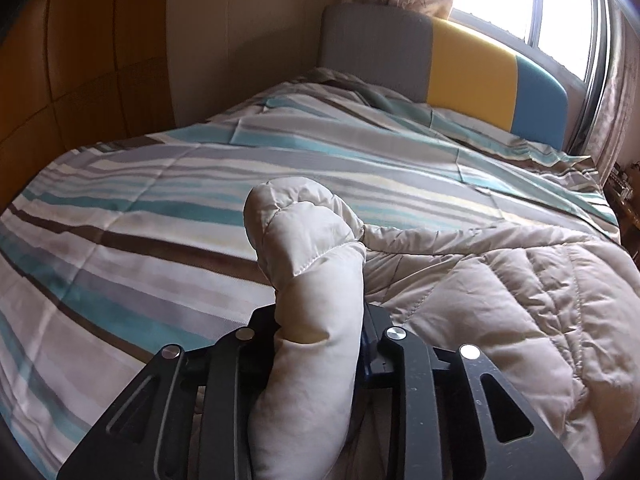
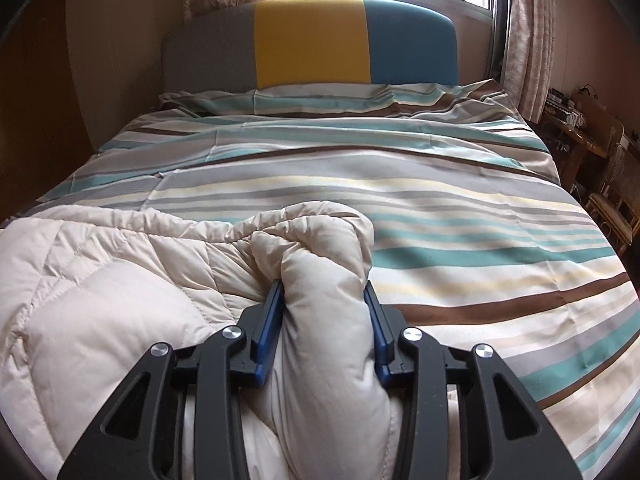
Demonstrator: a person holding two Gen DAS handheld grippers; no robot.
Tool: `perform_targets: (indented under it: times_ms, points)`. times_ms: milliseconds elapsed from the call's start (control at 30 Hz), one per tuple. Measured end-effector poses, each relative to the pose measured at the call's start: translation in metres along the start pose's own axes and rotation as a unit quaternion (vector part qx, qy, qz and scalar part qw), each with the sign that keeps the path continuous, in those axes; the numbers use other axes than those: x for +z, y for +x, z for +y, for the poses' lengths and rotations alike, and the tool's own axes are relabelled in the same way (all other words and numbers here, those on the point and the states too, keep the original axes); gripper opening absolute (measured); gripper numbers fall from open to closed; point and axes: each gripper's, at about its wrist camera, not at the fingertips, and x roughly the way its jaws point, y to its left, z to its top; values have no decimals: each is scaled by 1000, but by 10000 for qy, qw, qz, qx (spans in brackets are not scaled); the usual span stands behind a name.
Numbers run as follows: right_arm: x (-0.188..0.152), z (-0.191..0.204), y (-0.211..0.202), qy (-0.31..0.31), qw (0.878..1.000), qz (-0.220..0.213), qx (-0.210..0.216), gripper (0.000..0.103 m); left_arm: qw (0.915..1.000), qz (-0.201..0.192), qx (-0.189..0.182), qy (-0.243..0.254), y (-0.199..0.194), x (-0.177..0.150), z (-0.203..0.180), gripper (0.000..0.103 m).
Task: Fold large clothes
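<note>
Slippage was my main worry at that moment, because the cream quilted coat (image 2: 92,300) was puffy and slick, and each gripper had only a thick bunched wad of it. My left gripper (image 1: 320,320) was clamped around a rolled corner of padding that stuck up toward twelve o'clock in its view, with the rest of the coat spread away toward three o'clock over the striped bedspread (image 1: 140,200). My right gripper (image 2: 324,312) was clenched on another bundle, its blue pads (image 2: 266,332) pressed into the stuffing on both sides, and the body of the coat lay off toward nine o'clock. I judged that the filling could squeeze out between the jaws if I pulled hard or unevenly, since down compresses and then creeps. A second risk was that one corner would travel faster than the other, so the fold would land skewed or trap a lump underneath. Dragging low might also have rucked the bedspread and carried it along toward the headboard (image 2: 312,40) at twelve o'clock. How many layers each grip held I could not tell.
</note>
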Motion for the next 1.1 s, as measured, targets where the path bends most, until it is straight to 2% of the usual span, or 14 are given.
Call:
perform_targets:
  times_ms: [133,333,400,500,600,700,767,833,900,1000,1100]
  points:
    - [-3,4,6,-77,9999,63,-62,39,9999,124,7,45,7,-2,-2,29]
    - [-6,5,16,-122,9996,238,-85,45,9996,255,81,8,13,-1,0,41]
    - [-6,7,16,-156,9995,254,-125,45,9993,284,253,-15,12,0,1,59]
    - [-7,8,17,-195,9993,260,-187,45,9983,352,454,-108,6,3,6,75]
    - [-7,10,16,-219,9991,259,-259,47,9979,429,452,-189,-13,8,9,75]
    - [-7,11,16,-219,9990,263,-280,48,9958,-245,670,-566,-62,11,8,75]
    - [-7,11,16,-226,9990,260,-290,48,9927,-724,550,-797,-95,13,-4,75]
    - [-7,11,15,-226,9990,260,-291,49,9929,-896,405,-672,-107,16,-27,75]
    - [-7,11,15,-229,9990,250,-295,49,9948,-915,305,-320,-105,16,-60,75]
    - [-7,10,14,-225,9990,241,-309,50,9947,-790,596,274,-83,11,-102,75]
    - [-8,11,13,-234,9989,226,-331,50,9945,-480,807,463,-53,-7,-121,75]
